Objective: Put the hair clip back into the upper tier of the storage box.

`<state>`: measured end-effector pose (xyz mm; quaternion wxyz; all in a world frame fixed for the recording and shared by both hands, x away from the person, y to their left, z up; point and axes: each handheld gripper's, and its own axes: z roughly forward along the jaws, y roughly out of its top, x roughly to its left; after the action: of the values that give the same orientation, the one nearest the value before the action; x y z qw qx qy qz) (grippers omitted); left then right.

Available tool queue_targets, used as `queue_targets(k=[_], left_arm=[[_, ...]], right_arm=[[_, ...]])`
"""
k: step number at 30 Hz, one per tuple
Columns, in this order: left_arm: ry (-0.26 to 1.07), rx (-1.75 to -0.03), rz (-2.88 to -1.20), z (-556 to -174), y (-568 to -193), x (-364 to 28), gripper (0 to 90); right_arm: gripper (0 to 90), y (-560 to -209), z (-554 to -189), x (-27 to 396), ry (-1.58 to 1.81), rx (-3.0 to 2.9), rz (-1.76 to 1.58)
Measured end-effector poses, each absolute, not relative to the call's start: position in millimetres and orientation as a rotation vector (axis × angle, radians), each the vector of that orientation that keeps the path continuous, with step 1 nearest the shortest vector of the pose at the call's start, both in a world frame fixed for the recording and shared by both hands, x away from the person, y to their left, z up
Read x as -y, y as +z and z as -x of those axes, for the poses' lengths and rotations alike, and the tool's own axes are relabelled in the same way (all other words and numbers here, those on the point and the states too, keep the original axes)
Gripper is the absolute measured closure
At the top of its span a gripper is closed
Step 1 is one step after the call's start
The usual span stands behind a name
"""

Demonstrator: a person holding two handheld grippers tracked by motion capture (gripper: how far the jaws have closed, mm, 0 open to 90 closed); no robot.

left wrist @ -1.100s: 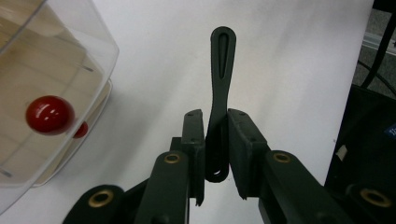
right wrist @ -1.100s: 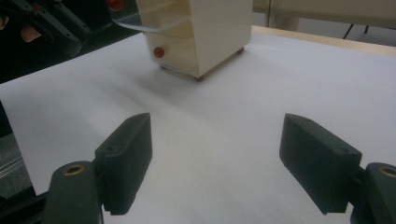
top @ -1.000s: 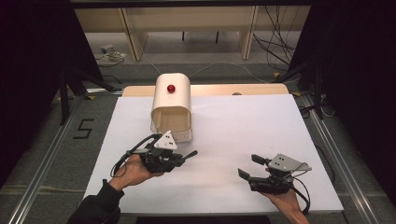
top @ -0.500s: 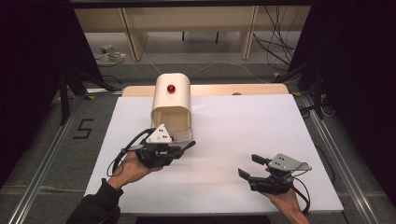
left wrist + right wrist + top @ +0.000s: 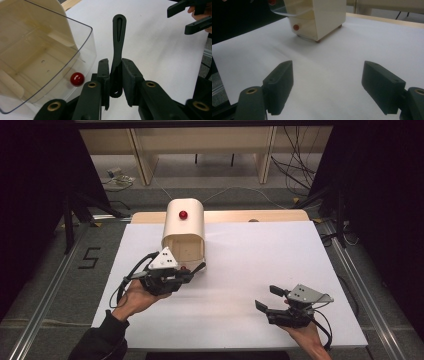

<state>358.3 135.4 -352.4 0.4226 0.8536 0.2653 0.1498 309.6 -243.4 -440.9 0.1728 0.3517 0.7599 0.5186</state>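
Here the left hand-held gripper (image 5: 115,82) is clamped on a dark slotted handle (image 5: 118,45), right beside the cream container (image 5: 184,232). The right hand-held gripper (image 5: 327,87) hovers gaping wide and empty above the white surface (image 5: 260,255).

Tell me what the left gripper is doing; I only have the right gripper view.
Observer: The left gripper is shut on a slim black utensil, slotted end pointing away from the hand.
Operator: Where is it relative to the box?
Observer: At the front of the cream box, close beside its clear plastic panel.
Operator: What's on top of the box?
Observer: A red knob on its rounded top.
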Motion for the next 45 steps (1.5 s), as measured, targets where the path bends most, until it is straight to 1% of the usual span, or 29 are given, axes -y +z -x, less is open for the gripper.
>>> queue_targets(k=[9,12,24,45], left_arm=[[0.406,-0.7,-2.092,-362,-348,-143,76.7],[0.389,-0.711,-2.074,-364,-349,-145,76.7],[0.422,-0.75,-2.025,-370,-344,-152,76.7],[0.473,-0.782,-2.009,-389,-331,-162,76.7]], right_arm=[[26.3,-441,-310,243,1.472,-2.156,-0.998],[26.2,-441,-310,243,1.473,-2.155,-1.004],[26.2,-442,-310,244,1.467,-2.147,-1.019],[26.3,-442,-311,243,1.467,-2.149,-1.025]])
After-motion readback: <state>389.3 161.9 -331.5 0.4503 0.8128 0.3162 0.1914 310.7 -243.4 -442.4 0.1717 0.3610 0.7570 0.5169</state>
